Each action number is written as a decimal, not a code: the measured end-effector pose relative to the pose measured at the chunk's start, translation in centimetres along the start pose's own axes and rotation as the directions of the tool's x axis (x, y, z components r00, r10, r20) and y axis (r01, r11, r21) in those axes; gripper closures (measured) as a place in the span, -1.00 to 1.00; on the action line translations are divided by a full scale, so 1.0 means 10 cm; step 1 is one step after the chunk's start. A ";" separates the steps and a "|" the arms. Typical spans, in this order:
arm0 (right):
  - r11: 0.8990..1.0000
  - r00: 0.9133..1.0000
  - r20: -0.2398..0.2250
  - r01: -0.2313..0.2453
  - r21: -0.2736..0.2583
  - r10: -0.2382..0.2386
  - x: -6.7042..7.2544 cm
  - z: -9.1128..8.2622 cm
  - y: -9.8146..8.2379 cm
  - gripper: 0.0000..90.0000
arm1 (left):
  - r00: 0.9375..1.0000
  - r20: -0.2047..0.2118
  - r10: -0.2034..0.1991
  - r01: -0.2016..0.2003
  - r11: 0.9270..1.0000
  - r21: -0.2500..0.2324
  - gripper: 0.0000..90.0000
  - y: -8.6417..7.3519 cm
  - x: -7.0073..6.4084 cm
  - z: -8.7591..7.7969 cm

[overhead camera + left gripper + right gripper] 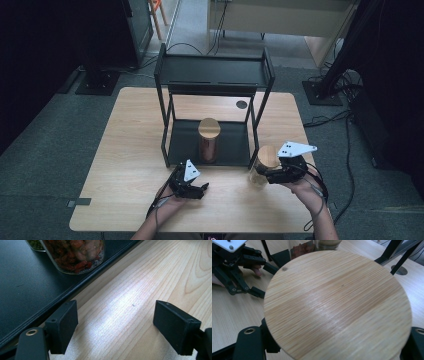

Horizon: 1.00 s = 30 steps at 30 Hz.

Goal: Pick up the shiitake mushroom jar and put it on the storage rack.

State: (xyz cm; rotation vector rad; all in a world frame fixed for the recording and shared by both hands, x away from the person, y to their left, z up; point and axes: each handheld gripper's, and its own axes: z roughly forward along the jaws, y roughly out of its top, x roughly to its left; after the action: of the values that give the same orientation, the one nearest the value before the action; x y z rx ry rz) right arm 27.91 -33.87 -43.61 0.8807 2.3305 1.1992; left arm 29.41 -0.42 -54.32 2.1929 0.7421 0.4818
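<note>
A glass jar with a round wooden lid [267,156] stands near the table's right front, and my right gripper [263,173] is shut on it just under the lid. In the right gripper view the lid [337,302] lies between both jaws. A second jar [208,141] with reddish contents and a wooden lid stands on the lower shelf of the black rack [215,75]. My left gripper [202,189] rests on the table before the rack, open; its jaws [125,325] stand wide apart over bare wood, the reddish jar [75,255] just beyond them.
The rack's lower shelf [27,287] has a low raised edge facing me. A jar of green contents [35,243] stands behind the reddish one. A round cable hole [241,104] sits at the table's back. Bare tabletop [130,150] lies to the left of the rack.
</note>
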 end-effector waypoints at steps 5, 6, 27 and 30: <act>1.000 1.000 -0.001 0.004 0.009 -0.004 0.02 0.02 0.03 -0.45 | 1.000 0.000 0.000 0.000 1.000 0.000 -0.55 0.00 0.00 0.00; 1.000 1.000 -0.002 0.007 0.012 -0.007 0.03 0.03 0.04 -0.45 | 1.000 0.001 0.000 0.000 1.000 0.000 -0.55 0.00 0.00 0.00; 1.000 1.000 -0.014 0.020 0.014 -0.019 0.08 0.11 0.14 -0.45 | 1.000 0.001 0.003 -0.003 1.000 -0.002 -0.55 0.00 0.00 0.00; 1.000 1.000 -0.013 0.016 0.012 -0.016 0.08 0.12 0.15 -0.45 | 1.000 0.000 0.003 -0.003 1.000 -0.003 -0.55 0.00 0.00 0.00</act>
State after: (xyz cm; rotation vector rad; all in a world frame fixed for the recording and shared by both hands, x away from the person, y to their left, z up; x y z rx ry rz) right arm 28.56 -31.99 -43.13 0.8590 2.3532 1.1890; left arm 29.38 -0.45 -54.34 2.1919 0.7374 0.4836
